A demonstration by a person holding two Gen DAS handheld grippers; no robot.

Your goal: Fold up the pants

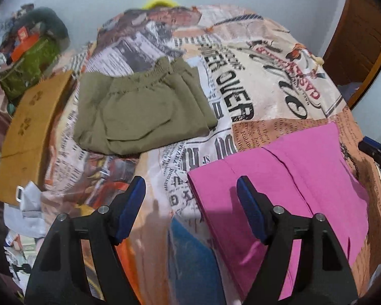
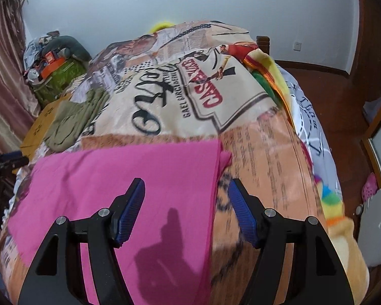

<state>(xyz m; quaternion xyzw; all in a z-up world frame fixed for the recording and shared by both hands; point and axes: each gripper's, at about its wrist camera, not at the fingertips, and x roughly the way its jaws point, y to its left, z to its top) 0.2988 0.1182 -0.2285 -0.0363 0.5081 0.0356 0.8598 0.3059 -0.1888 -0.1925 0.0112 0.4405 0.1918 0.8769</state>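
Left gripper (image 1: 191, 186) is hovering with jaws wide, nothing between them, over the printed bedspread (image 1: 254, 81). Pink pants (image 1: 287, 178) are lying flat on the bed, their left edge under its right finger. Olive shorts (image 1: 142, 109), folded, are sitting ahead and left of it, apart from the pink pants. Right gripper (image 2: 186, 186) is also gaping wide, empty, straddling the pink pants' right edge.

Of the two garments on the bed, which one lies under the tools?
The pink pants, spread flat at the near edge below both open tools; the olive pants lie folded farther back.
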